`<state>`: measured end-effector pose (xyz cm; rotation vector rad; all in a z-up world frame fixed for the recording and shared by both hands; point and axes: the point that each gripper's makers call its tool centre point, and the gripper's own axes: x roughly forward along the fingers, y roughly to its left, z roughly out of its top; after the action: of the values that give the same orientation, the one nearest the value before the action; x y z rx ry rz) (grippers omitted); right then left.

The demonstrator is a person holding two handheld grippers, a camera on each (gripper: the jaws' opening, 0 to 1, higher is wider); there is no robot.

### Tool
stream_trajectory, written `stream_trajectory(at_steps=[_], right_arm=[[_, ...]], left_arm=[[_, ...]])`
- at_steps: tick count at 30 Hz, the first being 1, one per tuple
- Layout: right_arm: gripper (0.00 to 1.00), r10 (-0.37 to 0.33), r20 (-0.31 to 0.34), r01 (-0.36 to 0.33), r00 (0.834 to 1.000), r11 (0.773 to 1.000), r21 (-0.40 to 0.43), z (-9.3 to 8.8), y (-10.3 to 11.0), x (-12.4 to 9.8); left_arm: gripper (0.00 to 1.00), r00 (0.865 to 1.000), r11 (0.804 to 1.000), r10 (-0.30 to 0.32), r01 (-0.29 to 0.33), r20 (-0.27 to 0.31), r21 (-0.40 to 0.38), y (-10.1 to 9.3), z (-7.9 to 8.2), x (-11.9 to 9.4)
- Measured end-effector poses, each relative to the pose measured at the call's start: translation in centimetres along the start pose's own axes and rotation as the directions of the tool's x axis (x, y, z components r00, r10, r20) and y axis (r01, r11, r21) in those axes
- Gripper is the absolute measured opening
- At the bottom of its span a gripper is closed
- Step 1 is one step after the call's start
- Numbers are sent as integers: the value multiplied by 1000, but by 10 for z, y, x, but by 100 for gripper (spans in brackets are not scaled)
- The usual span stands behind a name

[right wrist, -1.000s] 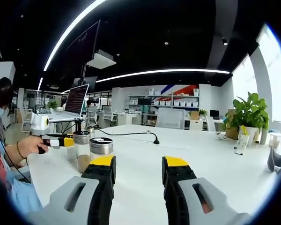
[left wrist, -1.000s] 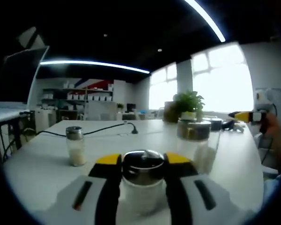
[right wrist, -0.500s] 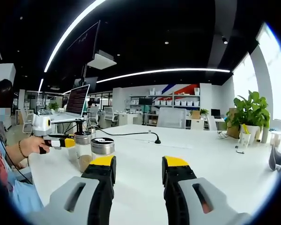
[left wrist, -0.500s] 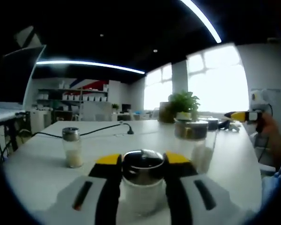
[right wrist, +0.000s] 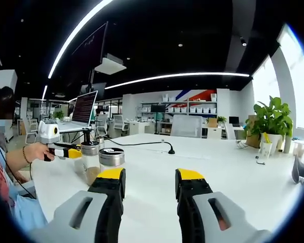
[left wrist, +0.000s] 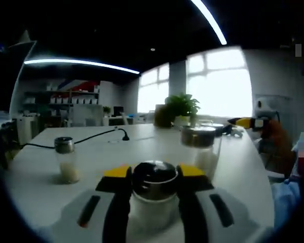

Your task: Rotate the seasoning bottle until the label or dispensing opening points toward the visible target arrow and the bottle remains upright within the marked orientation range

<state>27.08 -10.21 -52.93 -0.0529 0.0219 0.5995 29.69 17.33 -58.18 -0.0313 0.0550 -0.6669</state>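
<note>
Left gripper view: the left gripper (left wrist: pixel 153 178) pinches the seasoning bottle (left wrist: pixel 153 195) below its cap, upright on the surface (left wrist: pixel 106 157), ready for turning, while the right gripper (right wrist: pixel 151 182) waits spread.

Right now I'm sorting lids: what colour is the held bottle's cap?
Shiny silver cap, clearest in the left gripper view.

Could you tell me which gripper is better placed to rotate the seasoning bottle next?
The left gripper: its jaws are already shut on the seasoning bottle. The right gripper is open over bare table, apart from the bottles.
</note>
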Motion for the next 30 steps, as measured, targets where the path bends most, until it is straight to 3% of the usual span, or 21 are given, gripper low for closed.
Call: stream_trajectory(at_steps=[11, 23, 30], right_arm=[[39, 0, -3, 0, 1000, 1000, 6, -1, -1, 1], [39, 14, -4, -14, 1000, 1000, 2, -1, 1, 1], [39, 20, -1, -20, 1000, 1000, 5, -1, 2, 1]], left_arm=[[37, 990, 990, -140, 140, -19, -6, -4, -1, 0], [37, 971, 971, -237, 236, -36, -33, -6, -6, 0], [37, 964, 965, -261, 260, -43, -33, -7, -9, 1]])
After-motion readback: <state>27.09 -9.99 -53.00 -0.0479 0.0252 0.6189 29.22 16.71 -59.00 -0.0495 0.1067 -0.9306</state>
